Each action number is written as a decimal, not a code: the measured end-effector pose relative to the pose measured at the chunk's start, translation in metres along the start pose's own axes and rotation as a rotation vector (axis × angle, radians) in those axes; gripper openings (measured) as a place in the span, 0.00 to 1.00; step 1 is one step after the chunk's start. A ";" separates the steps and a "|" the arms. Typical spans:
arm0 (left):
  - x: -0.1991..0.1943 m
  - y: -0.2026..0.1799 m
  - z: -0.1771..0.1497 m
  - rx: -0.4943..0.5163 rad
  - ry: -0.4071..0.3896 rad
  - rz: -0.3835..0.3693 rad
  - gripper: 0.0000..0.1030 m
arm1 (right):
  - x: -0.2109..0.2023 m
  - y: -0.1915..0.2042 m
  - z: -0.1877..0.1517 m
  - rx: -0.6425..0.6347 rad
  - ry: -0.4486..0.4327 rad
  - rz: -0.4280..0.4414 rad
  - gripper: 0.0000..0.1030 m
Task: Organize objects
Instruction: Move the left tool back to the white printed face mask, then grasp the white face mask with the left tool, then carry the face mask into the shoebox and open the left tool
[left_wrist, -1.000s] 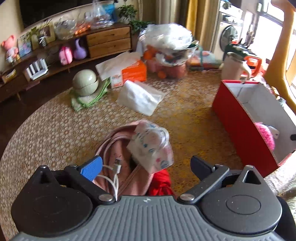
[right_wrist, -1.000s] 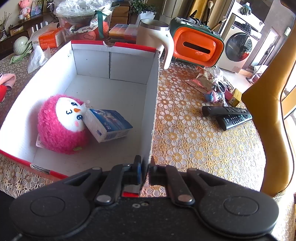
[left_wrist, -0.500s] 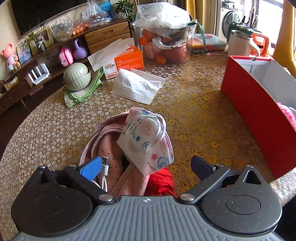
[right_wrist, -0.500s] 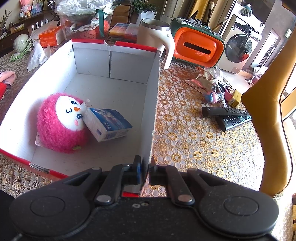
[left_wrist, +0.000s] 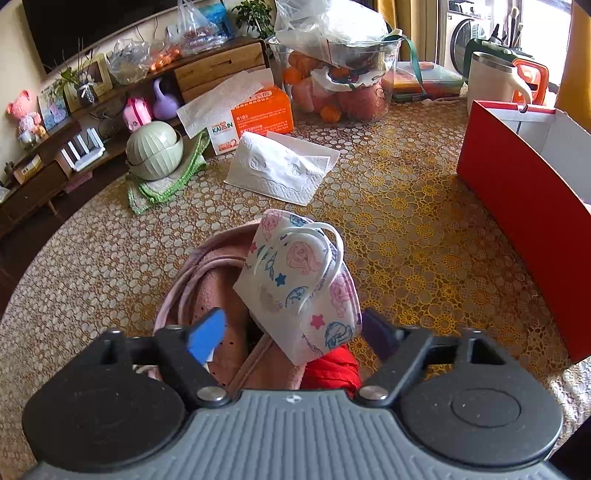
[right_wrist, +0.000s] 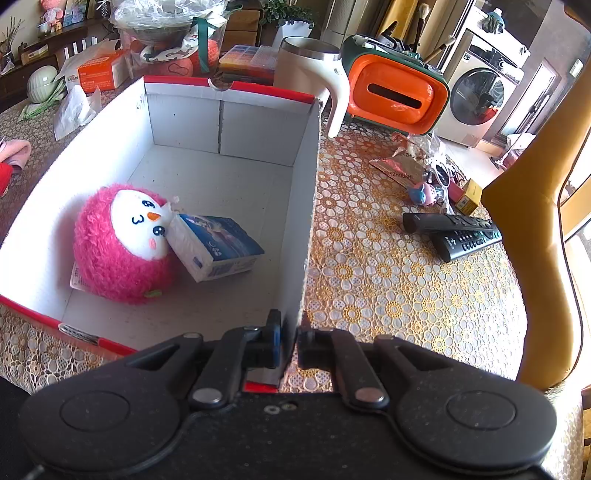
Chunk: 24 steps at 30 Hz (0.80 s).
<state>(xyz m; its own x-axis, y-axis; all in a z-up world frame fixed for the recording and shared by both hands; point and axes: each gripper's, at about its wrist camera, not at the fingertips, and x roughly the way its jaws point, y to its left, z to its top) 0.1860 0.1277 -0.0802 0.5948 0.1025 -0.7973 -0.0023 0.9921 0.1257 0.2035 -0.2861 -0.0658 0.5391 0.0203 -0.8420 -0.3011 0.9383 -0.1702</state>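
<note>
I see the box (right_wrist: 229, 122) on the surface (right_wrist: 388, 280), my right hand-held gripper (right_wrist: 290, 343) angled down, clamped on its wall. My left hand-held gripper (left_wrist: 291, 332), tilted down, jaws just narrowing, straddles the mask (left_wrist: 295, 280) without pressing.

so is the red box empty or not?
Not empty. The red box holds a pink plush toy and a small tissue pack leaning on it.

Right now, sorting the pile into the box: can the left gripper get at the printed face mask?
Probably yes: the face mask lies atop the pink cloth, uncovered, between the left gripper's closing jaws.
</note>
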 end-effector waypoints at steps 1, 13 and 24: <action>0.000 0.001 0.000 -0.007 0.002 -0.011 0.65 | 0.000 0.000 0.000 0.000 0.000 0.000 0.07; -0.013 0.013 0.004 -0.072 0.023 -0.019 0.11 | 0.000 0.001 0.000 -0.004 -0.001 -0.003 0.07; -0.051 0.027 0.022 -0.023 -0.030 0.062 0.01 | -0.001 0.002 0.001 -0.010 -0.003 -0.003 0.07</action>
<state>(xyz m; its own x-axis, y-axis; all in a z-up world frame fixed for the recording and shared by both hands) 0.1738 0.1481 -0.0234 0.6165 0.1616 -0.7706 -0.0581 0.9854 0.1602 0.2034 -0.2843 -0.0648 0.5427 0.0185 -0.8397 -0.3070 0.9350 -0.1778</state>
